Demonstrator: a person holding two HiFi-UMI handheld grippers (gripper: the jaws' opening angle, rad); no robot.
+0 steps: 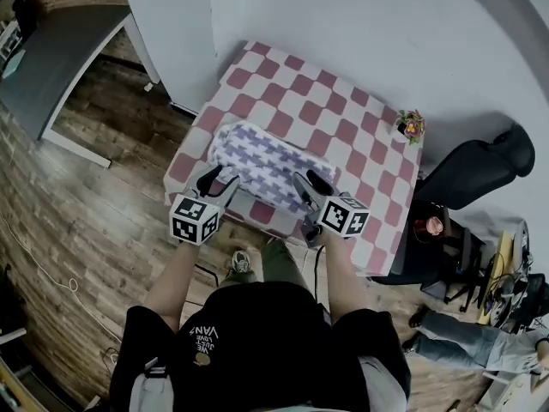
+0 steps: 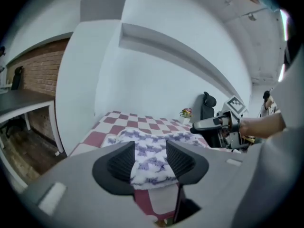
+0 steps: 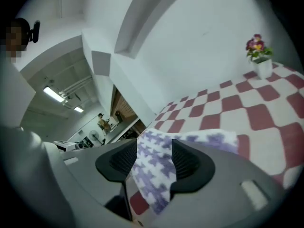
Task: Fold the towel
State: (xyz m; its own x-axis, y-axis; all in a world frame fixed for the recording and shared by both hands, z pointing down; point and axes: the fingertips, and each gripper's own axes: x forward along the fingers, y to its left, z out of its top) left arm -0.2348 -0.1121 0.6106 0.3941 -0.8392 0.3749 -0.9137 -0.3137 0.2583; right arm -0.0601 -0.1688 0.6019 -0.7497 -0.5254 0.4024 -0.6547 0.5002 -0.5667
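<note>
The table under a red-and-white chequered cloth [image 1: 343,114] carries the white towel with purple star print [image 1: 266,157], lying near the front edge as a long strip, which looks folded once already. The left gripper [image 1: 216,180] and right gripper [image 1: 310,185] hang at its near long edge, both with jaws spread and pads off the fabric. Next, I judge, they must pinch one short end and carry it across to the other end, keeping the corners matched

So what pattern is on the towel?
The towel is white with a purple houndstooth-like print, clearest in the right gripper view.
</note>
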